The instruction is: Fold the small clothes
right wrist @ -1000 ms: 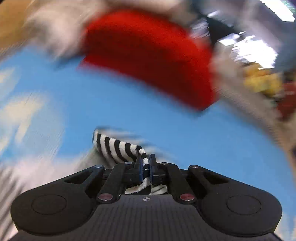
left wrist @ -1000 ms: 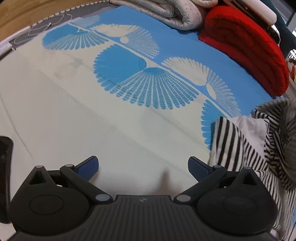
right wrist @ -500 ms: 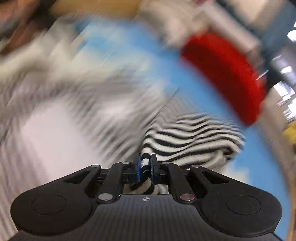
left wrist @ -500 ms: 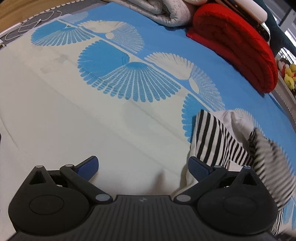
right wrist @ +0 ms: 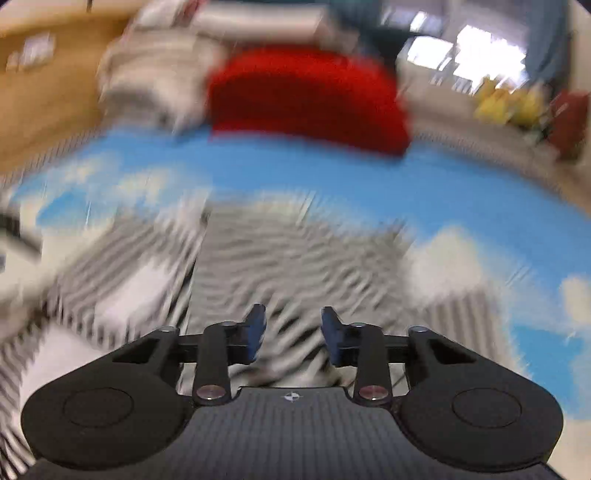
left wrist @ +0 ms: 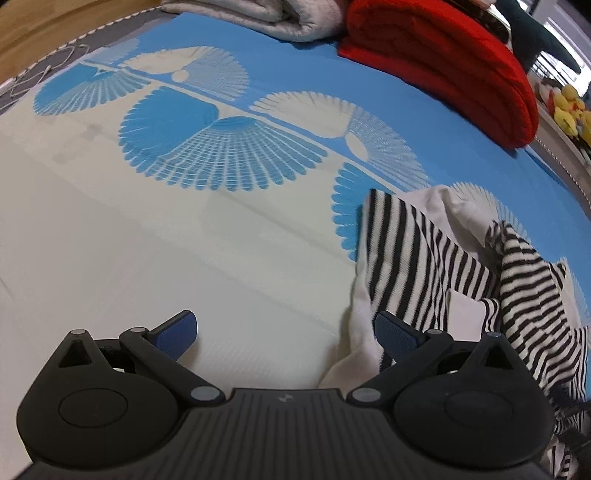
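Task barely begun. The black-and-white striped knit garment with plain white panels (left wrist: 436,266) lies in a rumpled heap on the bed sheet, blue and cream with fan-shaped prints (left wrist: 229,155). No neat fold shows anywhere: one striped flap stands up in a ridge, a white lining is turned out, and another striped part drapes over toward the right edge of the left wrist view. Judged from this, spreading flat and all the folds are yet to be done.

Position: garment on the right side of the bed in the left view, straddling the line where cream meets blue. Well apart from the thick folded red blanket (left wrist: 443,59) and the grey folded quilt (left wrist: 273,18) at the far edge.

Orientation: hard to call. The heap seems to run from near the left tool back toward the far right, so its long axis looks diagonal across the sheet. Which end is neck or hem I cannot tell; too bunched.

Left tool (left wrist: 286,336): jaws wide, nothing gripped. The right-hand pad sits just over the garment's white edge; the left-hand pad is over bare cream sheet.

Right tool (right wrist: 291,325): jaws opening, a modest gap between the pads. Striped cloth shows beneath and beyond the gap, but the pads do not seem to press on it. That view is heavily blurred, so contact is uncertain.
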The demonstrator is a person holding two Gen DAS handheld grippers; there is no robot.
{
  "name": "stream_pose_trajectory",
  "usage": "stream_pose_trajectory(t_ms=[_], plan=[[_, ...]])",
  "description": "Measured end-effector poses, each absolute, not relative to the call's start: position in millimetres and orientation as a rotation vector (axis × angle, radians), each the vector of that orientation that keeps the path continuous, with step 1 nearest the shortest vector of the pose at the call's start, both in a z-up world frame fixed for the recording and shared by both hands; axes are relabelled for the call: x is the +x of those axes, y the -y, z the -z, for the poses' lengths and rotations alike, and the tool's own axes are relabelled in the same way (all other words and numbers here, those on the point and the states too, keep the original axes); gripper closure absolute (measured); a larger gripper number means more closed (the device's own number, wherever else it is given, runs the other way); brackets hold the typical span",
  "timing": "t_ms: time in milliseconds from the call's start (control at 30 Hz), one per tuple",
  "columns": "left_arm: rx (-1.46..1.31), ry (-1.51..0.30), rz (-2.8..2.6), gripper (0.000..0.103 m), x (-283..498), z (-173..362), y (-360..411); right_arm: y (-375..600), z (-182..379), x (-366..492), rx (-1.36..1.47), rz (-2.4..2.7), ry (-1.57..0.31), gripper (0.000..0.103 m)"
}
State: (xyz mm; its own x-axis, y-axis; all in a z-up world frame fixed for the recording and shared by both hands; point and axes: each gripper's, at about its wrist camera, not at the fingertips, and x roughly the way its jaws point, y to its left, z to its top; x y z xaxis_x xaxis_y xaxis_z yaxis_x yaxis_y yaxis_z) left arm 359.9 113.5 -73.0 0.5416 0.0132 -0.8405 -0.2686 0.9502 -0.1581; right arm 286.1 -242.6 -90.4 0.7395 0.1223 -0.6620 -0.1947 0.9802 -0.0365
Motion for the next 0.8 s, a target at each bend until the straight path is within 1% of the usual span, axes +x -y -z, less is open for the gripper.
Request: stream_pose_trajectory(t_ms=[33,67,100,133,167,200,233,267,300,367,400,467,600,733,800], plan=[[-0.266,-0.990,-0.162,0.000,361,74,-109,235,110,287,-0.129,-0.197,-0.784,0.069],[-0.237,-0.992,-0.147,0.000,361,76,-104,226,124,282,-0.172,-0.185,-0.802,0.070],[-0.212,-0.990,-0.137,0.000,359,77,-100,223,122,270,-0.205,-0.159,-0.752,0.070],[-0.186,-0.985,-0.127,0.000,357,78,-95,223,111,258,-0.195,-0.141,-0.744,0.069],[-0.156,-0.974,-0.113,0.000,352,80,-90,226,98,245,-0.139,-0.142,-0.735,0.060],[-0.129,-0.963,-0.103,0.000,349,80,-86,234,83,227,-0.074,-0.157,-0.704,0.046],[-0.098,-0.948,-0.099,0.000,344,80,-80,242,68,203,-0.025,-0.167,-0.658,0.038],[-0.076,-0.933,-0.099,0.000,338,79,-76,247,62,183,-0.018,-0.163,-0.633,0.026],[-0.062,-0.919,-0.100,0.000,332,78,-71,250,53,159,-0.044,-0.156,-0.619,0.022],[-0.059,-0.898,-0.098,0.000,315,74,-61,246,53,116,-0.132,-0.139,-0.591,0.021],[-0.067,-0.898,-0.092,0.000,306,72,-56,245,55,99,-0.173,-0.128,-0.589,0.019],[-0.071,-0.904,-0.076,0.000,284,71,-44,246,66,71,-0.222,-0.097,-0.602,0.018],[0.008,-0.894,-0.032,0.000,221,82,-23,253,84,56,-0.240,-0.065,-0.677,0.019],[0.109,-0.870,-0.036,0.000,170,97,-12,263,88,39,-0.313,-0.037,-0.645,0.019],[0.112,-0.864,-0.038,0.000,153,103,-12,268,91,32,-0.336,-0.025,-0.631,0.019]])
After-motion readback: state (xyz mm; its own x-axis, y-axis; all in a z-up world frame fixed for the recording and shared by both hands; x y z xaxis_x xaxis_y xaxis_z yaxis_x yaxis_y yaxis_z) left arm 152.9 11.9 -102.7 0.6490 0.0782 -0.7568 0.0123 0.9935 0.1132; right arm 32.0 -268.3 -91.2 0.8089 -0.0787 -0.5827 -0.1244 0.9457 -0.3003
